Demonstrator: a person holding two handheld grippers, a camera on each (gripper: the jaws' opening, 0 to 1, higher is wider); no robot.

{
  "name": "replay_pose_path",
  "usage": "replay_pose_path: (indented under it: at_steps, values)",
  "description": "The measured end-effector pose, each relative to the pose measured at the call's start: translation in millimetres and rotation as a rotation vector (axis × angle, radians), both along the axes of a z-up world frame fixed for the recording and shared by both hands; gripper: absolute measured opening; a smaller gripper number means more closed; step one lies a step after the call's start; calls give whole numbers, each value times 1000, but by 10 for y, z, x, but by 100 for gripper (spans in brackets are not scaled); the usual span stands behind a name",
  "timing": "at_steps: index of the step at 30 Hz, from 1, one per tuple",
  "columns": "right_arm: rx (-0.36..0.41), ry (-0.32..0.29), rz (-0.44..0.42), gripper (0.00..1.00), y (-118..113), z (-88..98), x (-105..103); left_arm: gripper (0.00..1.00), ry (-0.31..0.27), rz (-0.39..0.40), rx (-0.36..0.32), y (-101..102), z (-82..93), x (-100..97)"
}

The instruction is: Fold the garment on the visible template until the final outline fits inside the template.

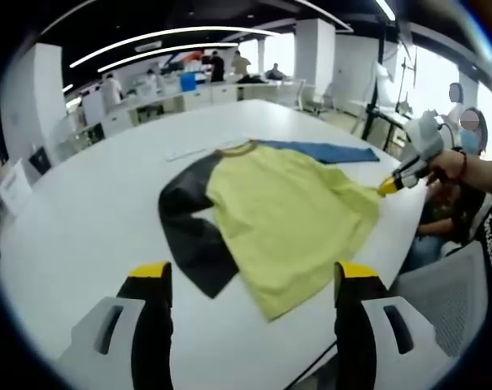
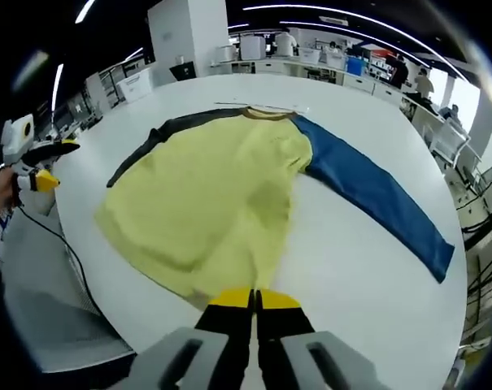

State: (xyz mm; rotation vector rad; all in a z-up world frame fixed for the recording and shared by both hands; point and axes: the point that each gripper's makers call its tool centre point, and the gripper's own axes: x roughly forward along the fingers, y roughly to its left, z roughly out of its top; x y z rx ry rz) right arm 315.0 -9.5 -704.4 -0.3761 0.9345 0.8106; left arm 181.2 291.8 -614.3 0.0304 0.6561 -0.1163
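A yellow shirt [image 1: 286,211] lies spread on the white round table [image 1: 91,219], with a black sleeve [image 1: 189,219] on one side and a blue sleeve [image 1: 327,151] on the other. In the left gripper view my left gripper [image 1: 254,276] hovers open over the table's near edge, short of the shirt's hem. My right gripper [image 1: 389,185], held by a hand, meets the shirt's far corner. In the right gripper view the shirt [image 2: 213,195] spreads ahead with its blue sleeve [image 2: 376,195] stretched right. My right gripper [image 2: 254,299] is shut on the yellow hem. The left gripper [image 2: 50,162] shows open at the left edge.
A person sits beside the table by the right gripper [image 1: 465,138]. A grey chair [image 1: 449,301] stands at the table's edge. A black cable [image 2: 63,244] hangs near the rim. Desks and standing people [image 1: 217,65] line the back of the room.
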Motion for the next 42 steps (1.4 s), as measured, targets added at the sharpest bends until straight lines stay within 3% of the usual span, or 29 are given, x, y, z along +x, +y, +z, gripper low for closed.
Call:
replay_pose_path:
  at_steps: [9,18,35,42]
  values:
    - [-27,-3,-38,0,-236,-166,17,79,-1,4,-16,-15,22,-2]
    - [-36,-4,-41,0,-276,-278,1,81,-3,3,-20,-27,67,-4]
    - [-37,9,-43,0,-284,-266,-39,85,9,13,-21,-15,72,-86]
    - [-37,7,-49,0,-285,-270,-31,91,0,24,-25,-8,88,-87]
